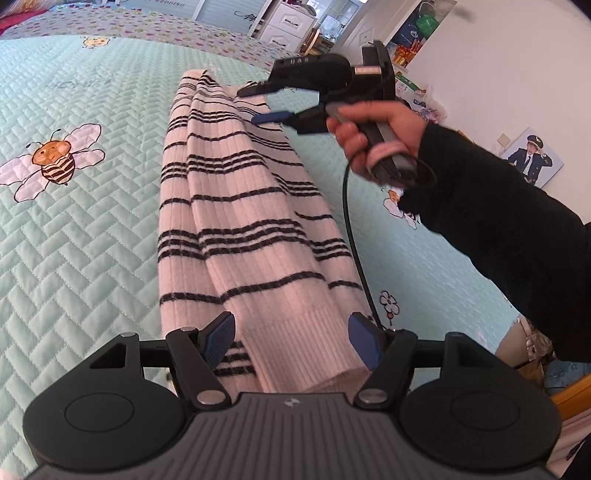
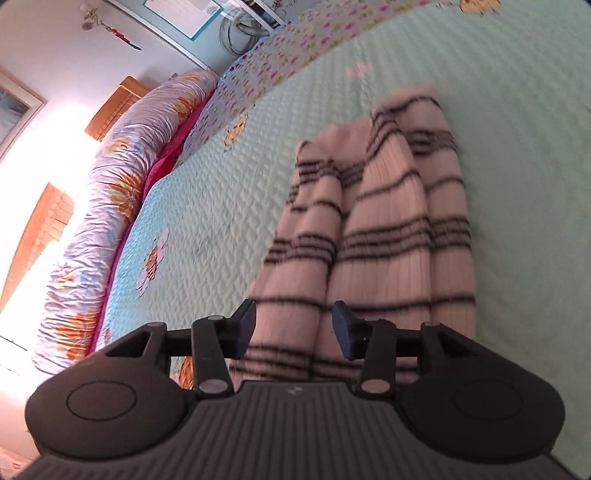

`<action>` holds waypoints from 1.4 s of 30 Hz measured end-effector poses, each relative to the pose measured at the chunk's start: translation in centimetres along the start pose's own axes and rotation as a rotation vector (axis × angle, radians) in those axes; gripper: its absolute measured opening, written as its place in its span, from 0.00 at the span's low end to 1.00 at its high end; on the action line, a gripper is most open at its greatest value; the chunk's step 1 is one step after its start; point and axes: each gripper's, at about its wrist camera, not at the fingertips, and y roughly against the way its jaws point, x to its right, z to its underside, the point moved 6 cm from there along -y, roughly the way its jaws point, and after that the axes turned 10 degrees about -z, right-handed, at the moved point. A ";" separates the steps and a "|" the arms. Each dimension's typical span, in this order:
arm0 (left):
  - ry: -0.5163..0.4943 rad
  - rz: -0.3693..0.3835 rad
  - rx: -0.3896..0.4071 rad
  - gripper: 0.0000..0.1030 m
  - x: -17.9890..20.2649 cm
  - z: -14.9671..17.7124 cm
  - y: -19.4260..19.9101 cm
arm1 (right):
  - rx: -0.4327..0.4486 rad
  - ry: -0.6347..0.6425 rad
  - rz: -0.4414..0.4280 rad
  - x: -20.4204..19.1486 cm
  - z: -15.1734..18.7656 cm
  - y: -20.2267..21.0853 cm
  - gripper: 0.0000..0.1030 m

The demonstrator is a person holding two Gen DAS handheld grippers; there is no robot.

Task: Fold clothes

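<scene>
Sweater: I see a pink ribbed knit w/ black stripes, folded lengthwise into a long strip, lying on the bed. In left wrist view it runs from 6 o'clock by my tool up toward 12 o'clock.
Sweater hem: ribbed cuff end sits nearest my left tool, at 6 o'clock in that view.
Left gripper: jaws apart, wide. Blue pads flank the hem end, one at each side. I see the pads not pressing the cloth.
Right gripper: jaws apart, nothing between them. It hangs over the far end of the strip, at approx 1 o'clock in left wrist view, tips pointing toward 9 o'clock.
Right gripper, own view: pads parted, sweater lies below and past them, from 6 o'clock to 12 o'clock. Pic is motion-blurred.
Hand: a person's hand in a dark sleeve grips the right tool's handle, cable hanging down from it.
Bed cover: mint quilted spread w/ bee print at 9 o'clock of the sweater.
Rolled quilt: floral bundle along bed edge, 9 o'clock in right wrist view.
Containers: white drawer unit at 12 o'clock in left wrist view, drawers closed, contents can't tell.
</scene>
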 end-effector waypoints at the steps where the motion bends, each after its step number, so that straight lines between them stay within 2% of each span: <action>1: -0.005 -0.004 -0.002 0.68 0.2 0.1 0.0 | -0.011 -0.020 -0.004 0.3 0.5 -0.4 0.46; 3: -0.016 -0.012 -0.005 0.68 0.5 0.1 0.1 | -0.023 -0.062 -0.042 0.8 1.2 -1.4 0.47; 4: -0.020 -0.016 -0.004 0.68 0.7 0.1 0.2 | -0.019 -0.065 -0.045 0.9 1.5 -1.9 0.43; 5: -0.024 -0.021 -0.001 0.68 0.8 0.0 0.4 | -0.009 -0.061 -0.032 1.0 1.6 -2.2 0.24; 6: -0.028 -0.026 0.002 0.68 0.9 0.0 0.6 | 0.002 -0.070 -0.028 1.0 1.6 -2.2 0.15; 8: -0.028 -0.029 0.010 0.68 0.9 0.0 1.0 | 0.038 -0.052 -0.017 0.6 1.3 -1.0 0.07; 10: -0.018 -0.021 0.010 0.68 0.7 0.1 1.1 | 0.069 -0.030 0.029 0.9 1.5 0.2 0.07; 12: -0.018 -0.017 0.011 0.68 0.9 0.0 1.1 | 0.072 -0.084 0.021 2.3 2.1 0.3 0.08; 13: -0.026 -0.020 0.018 0.68 1.1 -0.2 1.2 | 0.072 -0.117 0.006 3.0 2.4 0.2 0.10; 15: -0.038 -0.019 0.039 0.68 1.5 -0.5 1.6 | 0.114 -0.138 -0.021 2.5 2.5 1.4 0.27; 16: -0.036 -0.011 0.048 0.68 1.7 -0.6 1.9 | 0.145 -0.123 -0.034 1.6 2.5 2.2 0.45; 17: -0.031 -0.001 0.056 0.68 1.8 -0.7 2.0 | 0.182 -0.075 -0.048 0.3 2.6 3.1 0.56; 19: -0.035 0.001 0.057 0.68 2.1 -0.7 1.9 | 0.231 0.014 -0.082 -1.9 3.0 4.0 0.62; 21: -0.041 -0.006 0.047 0.68 2.4 -0.7 1.6 | 0.206 0.059 -0.136 -3.3 3.4 3.3 0.63; 24: -0.052 -0.018 0.043 0.68 3.0 -0.8 1.7 | 0.036 -0.018 -0.147 -2.1 4.2 -1.0 0.63; 25: -0.054 -0.020 0.048 0.68 3.1 -0.7 2.0 | 0.015 -0.021 -0.126 -1.9 4.7 -1.5 0.50; 26: -0.055 -0.021 0.055 0.68 3.1 -0.7 2.4 | -0.006 -0.024 -0.104 -1.6 5.1 -2.0 0.44; 27: -0.056 -0.023 0.061 0.68 3.2 -0.7 2.8 | -0.014 -0.023 -0.103 -1.8 5.4 -1.8 0.45; 30: -0.045 -0.022 0.065 0.68 2.7 -0.4 3.4 | 0.015 0.000 -0.226 -3.8 7.2 2.0 0.59; 31: -0.038 -0.026 0.064 0.68 2.4 -0.4 3.5 | -0.005 0.022 -0.241 -4.4 8.6 3.0 0.67; 32: -0.028 -0.032 0.065 0.68 2.1 -0.4 3.7 | -0.041 0.036 -0.243 -4.6 10.2 3.7 0.69; 35: -0.011 -0.055 0.079 0.68 1.3 -0.1 4.8 | -0.190 0.066 -0.220 -4.5 16.6 5.2 0.69; 36: -0.007 -0.062 0.085 0.68 1.0 0.1 5.2 | -0.214 0.090 -0.214 -4.6 18.5 6.0 0.69; 37: 0.000 -0.066 0.086 0.68 0.7 0.3 5.6 | -0.200 0.112 -0.214 -4.9 19.9 7.3 0.69; 41: 0.046 -0.067 0.083 0.68 -0.4 1.5 6.6 | -0.146 0.033 -0.275 -5.6 23.8 11.8 0.69; 42: 0.065 -0.061 0.081 0.68 -0.6 1.7 6.7 | -0.133 0.020 -0.267 -5.6 24.5 12.6 0.69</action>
